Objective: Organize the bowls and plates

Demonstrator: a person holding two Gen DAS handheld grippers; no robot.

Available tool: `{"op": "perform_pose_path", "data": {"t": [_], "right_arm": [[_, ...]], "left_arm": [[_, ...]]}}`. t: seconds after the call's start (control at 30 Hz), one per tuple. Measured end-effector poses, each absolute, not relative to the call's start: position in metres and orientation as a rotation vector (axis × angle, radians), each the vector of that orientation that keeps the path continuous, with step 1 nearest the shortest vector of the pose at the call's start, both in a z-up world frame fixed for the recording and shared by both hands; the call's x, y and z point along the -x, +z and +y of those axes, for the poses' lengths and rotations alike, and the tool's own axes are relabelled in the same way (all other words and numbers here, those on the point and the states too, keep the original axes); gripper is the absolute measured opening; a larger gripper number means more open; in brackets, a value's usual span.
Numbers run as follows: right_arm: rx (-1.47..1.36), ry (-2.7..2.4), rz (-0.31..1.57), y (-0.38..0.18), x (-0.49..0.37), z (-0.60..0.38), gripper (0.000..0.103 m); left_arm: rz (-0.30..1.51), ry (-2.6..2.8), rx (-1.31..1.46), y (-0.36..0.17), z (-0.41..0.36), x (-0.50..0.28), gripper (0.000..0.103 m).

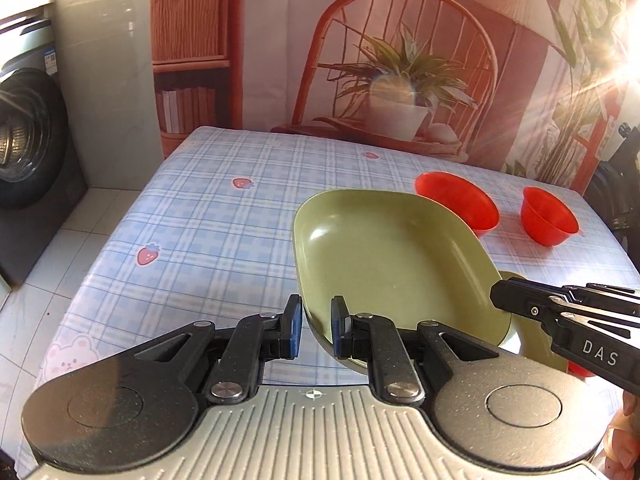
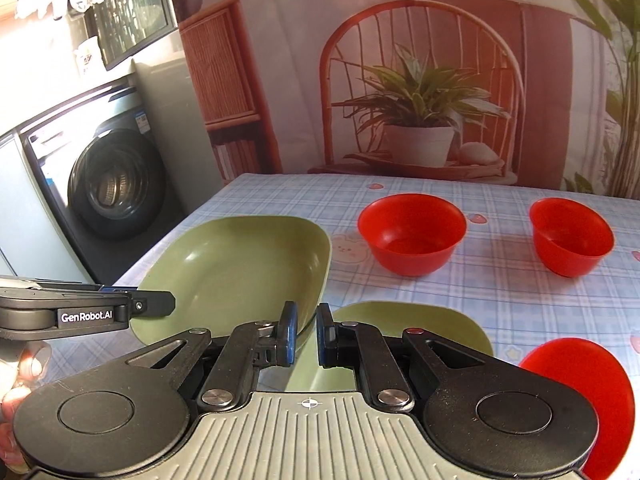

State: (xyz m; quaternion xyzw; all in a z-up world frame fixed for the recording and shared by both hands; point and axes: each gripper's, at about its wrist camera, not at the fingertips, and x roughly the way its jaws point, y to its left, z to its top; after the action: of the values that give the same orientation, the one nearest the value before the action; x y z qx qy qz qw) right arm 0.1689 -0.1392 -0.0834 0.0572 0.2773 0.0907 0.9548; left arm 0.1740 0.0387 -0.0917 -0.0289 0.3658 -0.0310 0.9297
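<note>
In the left wrist view my left gripper (image 1: 316, 328) sits at lower centre, clenched on the near rim of the green plate (image 1: 384, 264). The plate is lifted off the table (image 1: 192, 216) and tilts up and away from me toward the middle right of the frame, its long axis running from lower centre to upper right. At the right edge my right gripper (image 1: 500, 294) reaches in from the side and pinches the plate's right rim. So both grippers carry the same plate, the left one at its near end, the right one at its side.

In the right wrist view the left gripper (image 2: 170, 304) enters from the left edge, and the plate (image 2: 240, 264) fills the centre left. My right gripper (image 2: 307, 330) at lower centre is clamped on its rim. Just right of and under it lies a second green plate (image 2: 448, 324) flat on the table, partly hidden by the gripper, so I think it is the same shape but cannot be sure. That is what the coming move turns on, as I judge it: the held plate hangs up and left of that resting plate, and must come down and right to stack on it.

Further right stand two red bowls (image 2: 412, 236) (image 2: 572, 236) near the far edge, well apart, and a third red bowl (image 2: 580, 392) at the lower right corner.
</note>
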Motion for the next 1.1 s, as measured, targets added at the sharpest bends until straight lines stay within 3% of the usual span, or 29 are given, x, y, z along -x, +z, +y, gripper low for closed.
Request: {"op": "perform_pose_path", "data": {"t": [0.43, 1.1], "right_arm": [[-0.228, 0.029, 0.572, -0.106, -0.122, -0.223, 0.009], [-0.179, 0.049, 0.619, -0.109, -0.13, -0.217, 0.01]], "left_arm": [[0.8, -0.238, -0.038, -0.113, -0.052, -0.156, 0.018], [0.863, -0.218, -0.035, -0.125, -0.044, -0.163, 0.018]]}}
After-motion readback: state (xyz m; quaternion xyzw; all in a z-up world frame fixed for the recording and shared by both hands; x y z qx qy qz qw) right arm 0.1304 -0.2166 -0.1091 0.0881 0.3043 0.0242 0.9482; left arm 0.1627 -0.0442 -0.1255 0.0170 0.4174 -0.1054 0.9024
